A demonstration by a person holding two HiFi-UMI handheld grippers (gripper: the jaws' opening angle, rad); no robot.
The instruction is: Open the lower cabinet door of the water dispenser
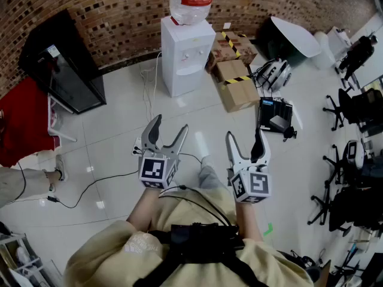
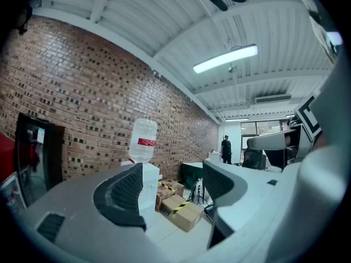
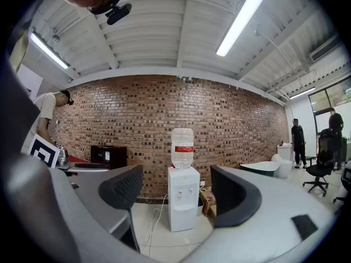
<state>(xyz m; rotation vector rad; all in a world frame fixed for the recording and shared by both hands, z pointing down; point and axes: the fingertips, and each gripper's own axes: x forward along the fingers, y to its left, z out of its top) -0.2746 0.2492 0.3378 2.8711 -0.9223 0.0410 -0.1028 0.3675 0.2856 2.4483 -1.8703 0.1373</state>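
Note:
The white water dispenser [image 1: 185,55] stands against the brick wall with a clear bottle [image 1: 192,2] on top. Its lower cabinet door [image 3: 184,217] is closed. Both grippers are held out in front of the person, well short of the dispenser. The left gripper [image 1: 170,124] is open and holds nothing. The right gripper [image 1: 245,134] is also open and empty. In the right gripper view the dispenser [image 3: 184,199] shows in the gap of the right gripper [image 3: 175,193]. In the left gripper view the left gripper [image 2: 173,188] has a jaw that half covers the dispenser [image 2: 149,186].
Cardboard boxes [image 1: 236,79] lie right of the dispenser, and a black cabinet [image 1: 63,64] stands to its left. Cables [image 1: 149,76] run across the white tile floor. Office chairs [image 1: 353,106] and gear crowd the right side. A person's leg [image 1: 24,181] is at the left edge.

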